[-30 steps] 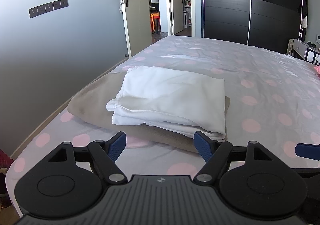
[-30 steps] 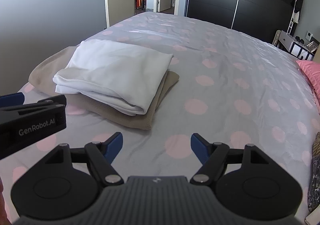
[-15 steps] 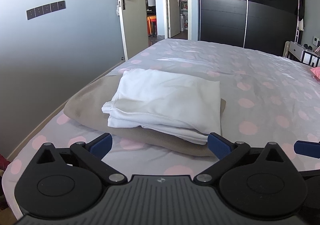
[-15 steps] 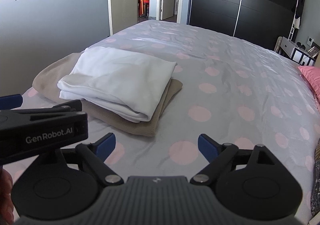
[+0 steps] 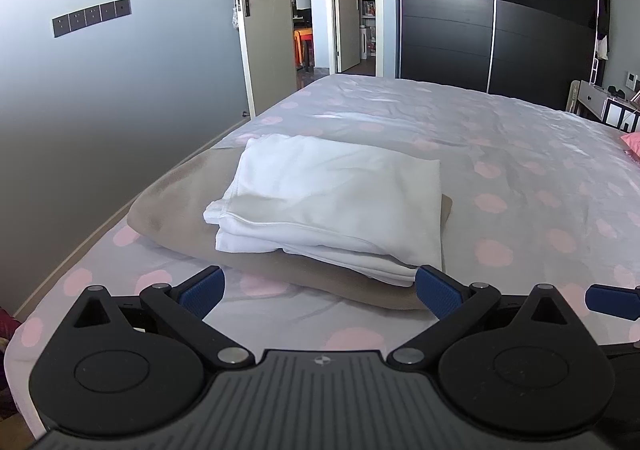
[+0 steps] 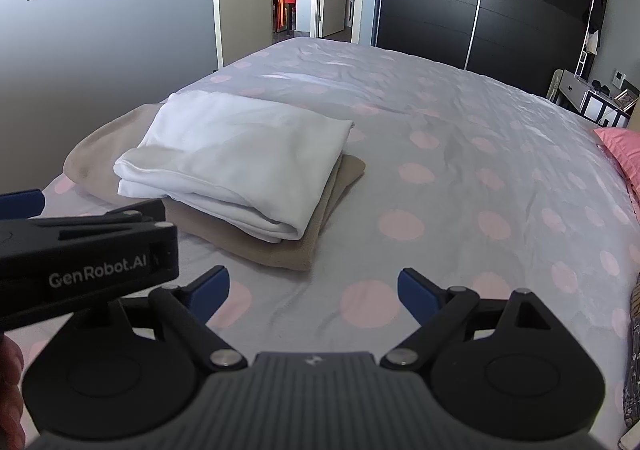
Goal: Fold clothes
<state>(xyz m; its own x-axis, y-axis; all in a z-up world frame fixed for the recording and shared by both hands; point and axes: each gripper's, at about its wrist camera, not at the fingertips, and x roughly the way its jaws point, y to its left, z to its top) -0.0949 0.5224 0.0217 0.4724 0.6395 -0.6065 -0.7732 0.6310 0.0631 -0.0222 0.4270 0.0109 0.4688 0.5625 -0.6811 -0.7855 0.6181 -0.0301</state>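
Note:
A folded white garment (image 5: 332, 202) (image 6: 236, 162) lies on top of a folded beige garment (image 5: 176, 210) (image 6: 280, 238), near the bed's left edge. My left gripper (image 5: 318, 292) hovers just short of the stack, open, nothing between its blue pads. My right gripper (image 6: 314, 292) is open over bare sheet, to the right of and nearer than the stack, holding nothing. The left gripper's black body (image 6: 84, 254) shows at the left of the right wrist view. A blue fingertip of the right gripper (image 5: 612, 300) shows at the right of the left wrist view.
The bed (image 5: 520, 178) has a grey sheet with pink dots. A pink pillow (image 6: 620, 150) lies at its right edge. A grey wall (image 5: 100, 90) runs along the left. An open door (image 5: 264, 30) and a dark wardrobe (image 5: 500, 18) stand beyond. A dark cloth (image 6: 634, 350) shows at the right edge.
Both grippers' jaws have spread wider over the last second. Both views drew back slightly from the stack. The folded garments have not moved.

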